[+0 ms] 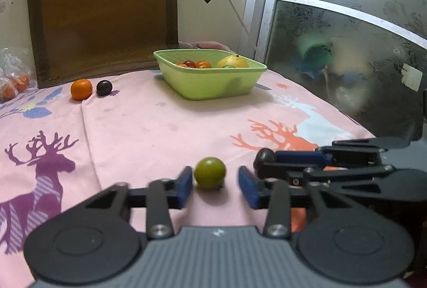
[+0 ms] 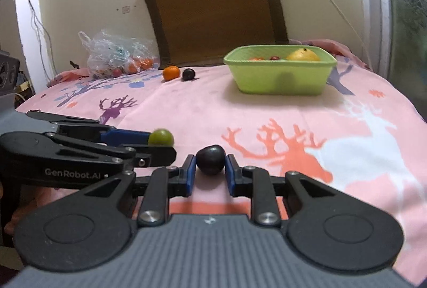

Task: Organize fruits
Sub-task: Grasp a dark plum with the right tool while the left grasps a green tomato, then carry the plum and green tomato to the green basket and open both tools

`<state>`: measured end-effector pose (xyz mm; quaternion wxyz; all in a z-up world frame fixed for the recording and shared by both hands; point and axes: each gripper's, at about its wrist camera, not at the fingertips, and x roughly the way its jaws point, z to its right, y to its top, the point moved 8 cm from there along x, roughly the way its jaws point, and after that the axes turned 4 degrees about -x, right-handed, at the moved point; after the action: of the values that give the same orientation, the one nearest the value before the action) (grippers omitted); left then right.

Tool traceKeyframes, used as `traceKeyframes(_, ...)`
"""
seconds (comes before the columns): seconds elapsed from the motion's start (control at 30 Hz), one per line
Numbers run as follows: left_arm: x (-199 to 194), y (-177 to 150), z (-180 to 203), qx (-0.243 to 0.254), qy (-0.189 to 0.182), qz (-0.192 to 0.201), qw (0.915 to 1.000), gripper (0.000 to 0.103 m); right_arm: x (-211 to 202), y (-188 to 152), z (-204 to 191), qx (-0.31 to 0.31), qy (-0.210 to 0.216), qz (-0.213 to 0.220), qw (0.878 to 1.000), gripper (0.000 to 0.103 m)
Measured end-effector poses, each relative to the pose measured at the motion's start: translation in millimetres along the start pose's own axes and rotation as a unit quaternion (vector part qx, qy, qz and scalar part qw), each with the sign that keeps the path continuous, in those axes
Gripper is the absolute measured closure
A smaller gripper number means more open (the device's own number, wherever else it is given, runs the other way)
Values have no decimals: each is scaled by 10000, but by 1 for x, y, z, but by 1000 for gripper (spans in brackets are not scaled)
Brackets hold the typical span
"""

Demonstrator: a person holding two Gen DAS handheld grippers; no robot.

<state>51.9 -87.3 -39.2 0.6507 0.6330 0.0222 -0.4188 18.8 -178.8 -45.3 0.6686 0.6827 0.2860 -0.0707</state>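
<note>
Here, on a surface draped in a pink cloth printed with deer (image 1: 149, 122), two hand-held black grippers with blue pads work side by side near its front edge. The left gripper (image 1: 215, 185) has its jaws spread around a small round green fruit (image 1: 210, 172) that sits on the cloth; a gap shows on the right side, while the left pad stands just beside the fruit, and contact there cannot be told. The right gripper (image 2: 210, 172) has its jaws drawn in on either side of a small dark purple round fruit (image 2: 210, 160), the blue pads (image 2: 190, 176) appearing to touch it on both sides while it rests on the cloth. In the left wrist view the right gripper (image 1: 260, 161) comes in from the right, its dark fruit (image 1: 264, 157) at the tip; in the right wrist view the left gripper (image 2: 157, 145) lies low at the left with the green fruit (image 2: 161, 137) at its tip. Well back on the cloth stands a light green rectangular plastic basket (image 1: 213, 85), holding a large yellow fruit (image 1: 233, 61) and several small red and orange ones (image 1: 196, 64). To its left, apart from it, a small orange citrus fruit (image 1: 81, 89) and a second dark round fruit (image 1: 103, 87) lie just beside each other, in front of a brown woven mat (image 1: 104, 10) propped against the wall. A clear plastic bag of more fruit (image 2: 117, 55) sits at the far left edge, and a frosted patterned glass door (image 1: 360, 21) closes the right side.
</note>
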Motion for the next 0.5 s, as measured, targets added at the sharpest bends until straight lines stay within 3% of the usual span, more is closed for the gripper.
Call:
traceKeyframes(0.13,-4,0,1,75,156,119,9998,53,-4,-3,-3,9,1,34,10000,74)
traceKeyframes(0.5,1,4,-3,-12,261,59,9996,51,-1,-3,0,26,-39,68,10000,70)
